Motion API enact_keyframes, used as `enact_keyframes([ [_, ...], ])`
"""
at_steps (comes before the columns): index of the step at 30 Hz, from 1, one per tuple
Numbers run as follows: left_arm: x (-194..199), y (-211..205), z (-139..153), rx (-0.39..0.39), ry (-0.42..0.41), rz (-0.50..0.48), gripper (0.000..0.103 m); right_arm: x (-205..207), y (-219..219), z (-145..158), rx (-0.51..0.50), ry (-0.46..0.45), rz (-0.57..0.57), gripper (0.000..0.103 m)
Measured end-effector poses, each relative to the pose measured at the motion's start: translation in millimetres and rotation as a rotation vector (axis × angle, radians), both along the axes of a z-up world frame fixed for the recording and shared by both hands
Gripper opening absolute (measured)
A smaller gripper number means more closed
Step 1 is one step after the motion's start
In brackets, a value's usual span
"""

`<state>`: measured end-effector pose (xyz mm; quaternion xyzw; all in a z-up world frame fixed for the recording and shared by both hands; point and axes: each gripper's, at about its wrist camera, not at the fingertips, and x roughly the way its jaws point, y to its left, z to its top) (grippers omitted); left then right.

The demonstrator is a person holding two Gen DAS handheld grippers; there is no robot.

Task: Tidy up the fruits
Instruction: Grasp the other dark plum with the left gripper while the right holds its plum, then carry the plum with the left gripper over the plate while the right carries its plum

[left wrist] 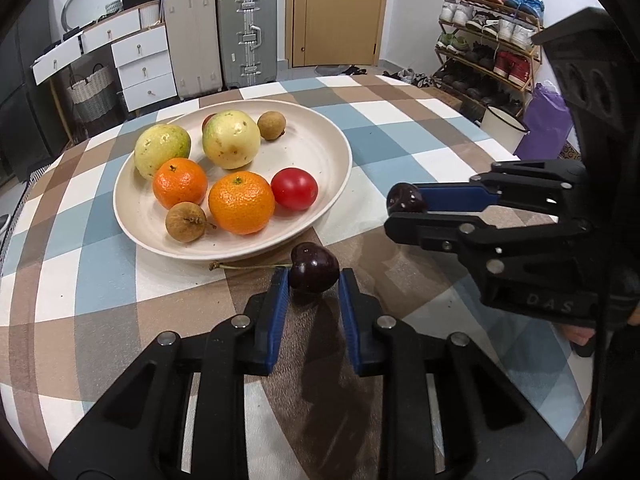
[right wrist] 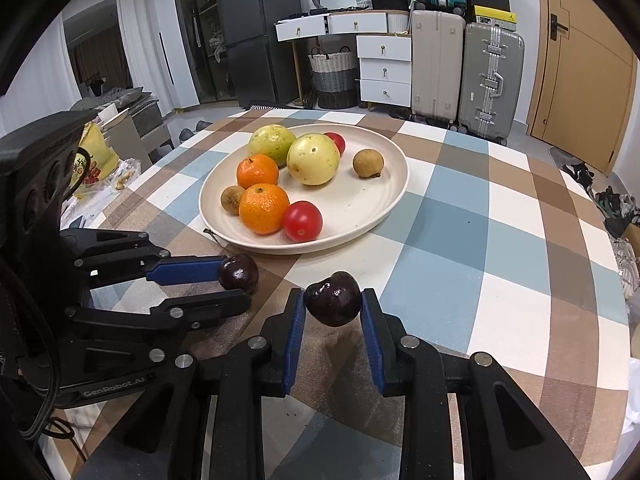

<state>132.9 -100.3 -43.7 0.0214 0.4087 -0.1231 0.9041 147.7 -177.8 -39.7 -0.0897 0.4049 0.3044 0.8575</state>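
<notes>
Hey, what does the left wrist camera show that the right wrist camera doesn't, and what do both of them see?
Only the left wrist view shows the shoe rack, the purple bag and the long stem on the left claw's cherry.

Only the right wrist view shows the dark fridge, the white curtains and the yellow packet.

Both show the plate of fruit on the checked tablecloth, the suitcases, and each claw, left claw and right claw, shut on a dark cherry; the right claw's cherry is lifted.
</notes>
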Motion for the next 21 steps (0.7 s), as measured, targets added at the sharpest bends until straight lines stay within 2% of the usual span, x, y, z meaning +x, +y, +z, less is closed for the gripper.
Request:
enact_keyframes([
  [14, -31, 22, 38, -0.051, -0.128, 0.009, 0.023, -3, -6, 11, 0.067, -0.053, -0.026, 0.029],
  [21, -35, 35, 52, -0.073, -0.157, 0.042, 0.023, -6, -10, 26, 0.148, -0.097, -0.034, 0.029],
])
